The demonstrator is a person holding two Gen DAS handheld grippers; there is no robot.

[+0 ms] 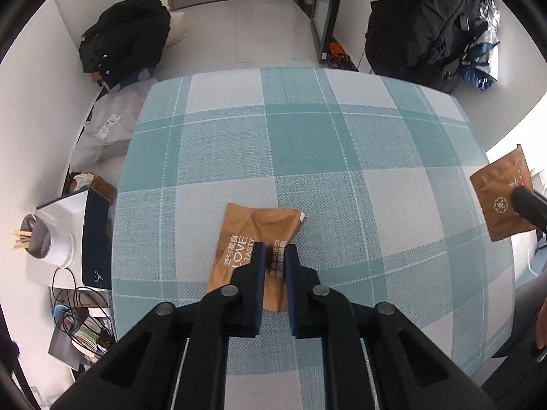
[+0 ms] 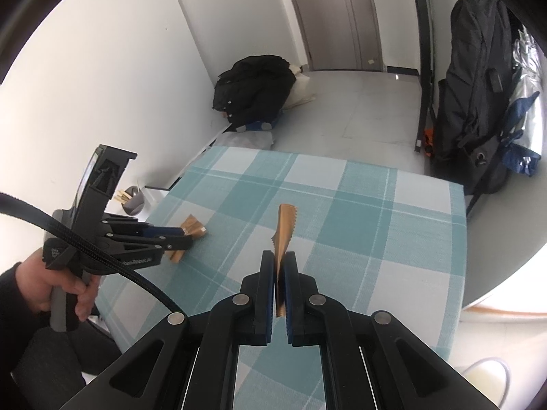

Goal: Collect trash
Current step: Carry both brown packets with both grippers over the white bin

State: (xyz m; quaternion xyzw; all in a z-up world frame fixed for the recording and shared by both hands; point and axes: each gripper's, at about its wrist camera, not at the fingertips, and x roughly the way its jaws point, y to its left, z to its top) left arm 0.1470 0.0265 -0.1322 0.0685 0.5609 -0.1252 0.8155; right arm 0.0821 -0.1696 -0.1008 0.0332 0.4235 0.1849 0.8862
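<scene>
A crumpled brown paper bag (image 1: 253, 232) printed "LOVE TASTY" lies on the teal plaid tablecloth (image 1: 307, 130). My left gripper (image 1: 274, 251) points down onto it, its pads pinched on a raised fold of the paper. The right wrist view shows that same left gripper (image 2: 186, 235) clamped on the bag (image 2: 195, 227) at the table's left side. My right gripper (image 2: 279, 258) is shut on a flat brown packet (image 2: 284, 229) with a serrated edge, held edge-on above the cloth. In the left wrist view that packet (image 1: 499, 198) hangs at the far right.
Left of the table stand a grey cup with chopsticks (image 1: 44, 242), a dark blue box (image 1: 97, 235), cables and stacked dishes (image 1: 85, 338). A black jacket (image 1: 126, 34) lies on the floor and a black backpack (image 1: 427, 24) stands at the back right. A person's hand (image 2: 68, 283) holds the left gripper.
</scene>
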